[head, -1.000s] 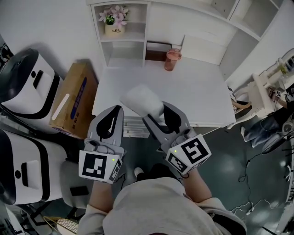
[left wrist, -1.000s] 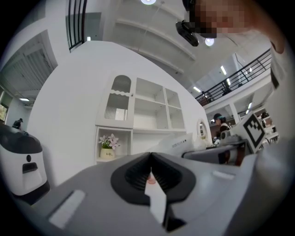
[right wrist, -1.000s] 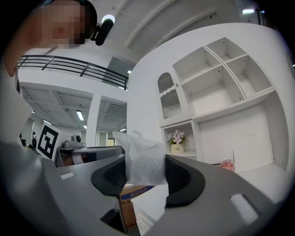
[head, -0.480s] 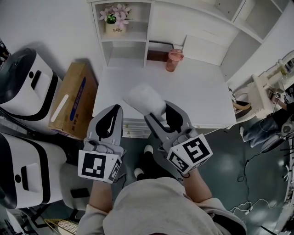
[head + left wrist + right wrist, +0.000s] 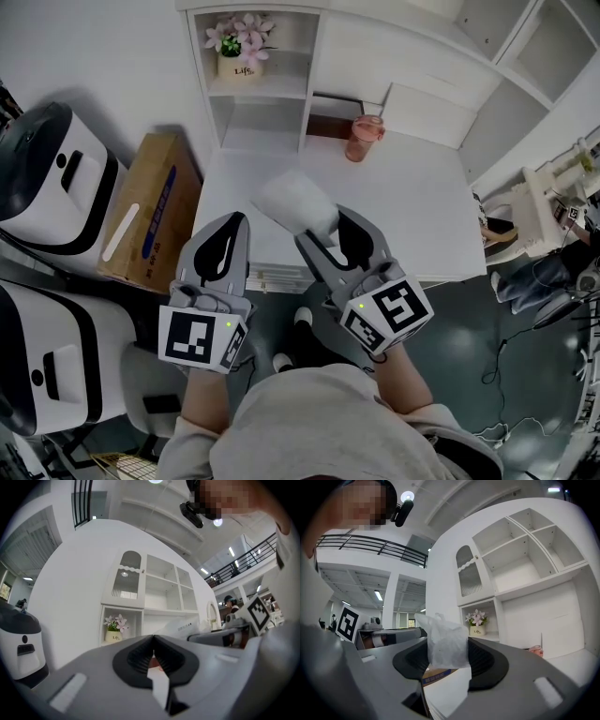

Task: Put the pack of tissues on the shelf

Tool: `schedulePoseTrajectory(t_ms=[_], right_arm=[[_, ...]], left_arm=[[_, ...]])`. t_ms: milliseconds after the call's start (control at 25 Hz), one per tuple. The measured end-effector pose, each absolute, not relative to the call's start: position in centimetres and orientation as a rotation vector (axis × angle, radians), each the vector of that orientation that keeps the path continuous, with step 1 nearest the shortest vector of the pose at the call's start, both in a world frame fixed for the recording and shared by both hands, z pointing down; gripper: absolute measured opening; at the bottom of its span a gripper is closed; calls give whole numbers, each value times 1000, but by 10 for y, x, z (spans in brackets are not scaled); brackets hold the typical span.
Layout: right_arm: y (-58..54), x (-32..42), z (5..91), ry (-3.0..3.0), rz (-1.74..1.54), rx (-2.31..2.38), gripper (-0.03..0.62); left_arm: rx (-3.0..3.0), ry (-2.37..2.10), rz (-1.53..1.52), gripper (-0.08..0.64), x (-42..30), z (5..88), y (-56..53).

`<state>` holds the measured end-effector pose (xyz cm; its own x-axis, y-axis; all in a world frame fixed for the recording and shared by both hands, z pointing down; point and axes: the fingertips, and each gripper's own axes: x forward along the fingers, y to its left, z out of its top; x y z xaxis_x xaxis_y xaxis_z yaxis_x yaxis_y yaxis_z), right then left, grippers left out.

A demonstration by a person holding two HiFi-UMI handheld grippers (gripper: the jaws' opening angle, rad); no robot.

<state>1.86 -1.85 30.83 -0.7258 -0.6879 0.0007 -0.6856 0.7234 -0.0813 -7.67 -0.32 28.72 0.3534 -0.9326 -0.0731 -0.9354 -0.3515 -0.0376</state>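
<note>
A white pack of tissues (image 5: 292, 204) in clear wrap is clamped between the jaws of my right gripper (image 5: 330, 232), held above the near edge of the white desk (image 5: 412, 206). In the right gripper view the pack (image 5: 446, 641) fills the gap between the black pads. My left gripper (image 5: 223, 246) hangs beside it on the left, jaws together with nothing in them. The left gripper (image 5: 152, 656) shows its pads touching in its own view. The white shelf unit (image 5: 258, 70) stands at the back of the desk.
A vase of pink flowers (image 5: 238, 47) occupies the upper left cubby. A pink cup (image 5: 363, 138) stands at the desk's back. A cardboard box (image 5: 145, 211) and white machines (image 5: 47, 187) sit left of the desk. More open cubbies (image 5: 525, 550) rise on the right.
Both grippers have stayed almost still in the view, while the desk and shelf have drifted slightly to the right and downward. The pack remains gripped.
</note>
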Motion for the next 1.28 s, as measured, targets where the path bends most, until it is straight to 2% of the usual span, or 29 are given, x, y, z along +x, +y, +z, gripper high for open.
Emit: schedulePoseTrajectory(t_ms=[680, 1280], right_arm=[[-133, 21, 302, 2913, -120, -1068, 225], [-175, 40, 307, 2903, -151, -1050, 225]], left_arm=[[-2468, 1804, 45, 0, -71, 279, -112], [-2455, 1811, 40, 1, -51, 278, -152]])
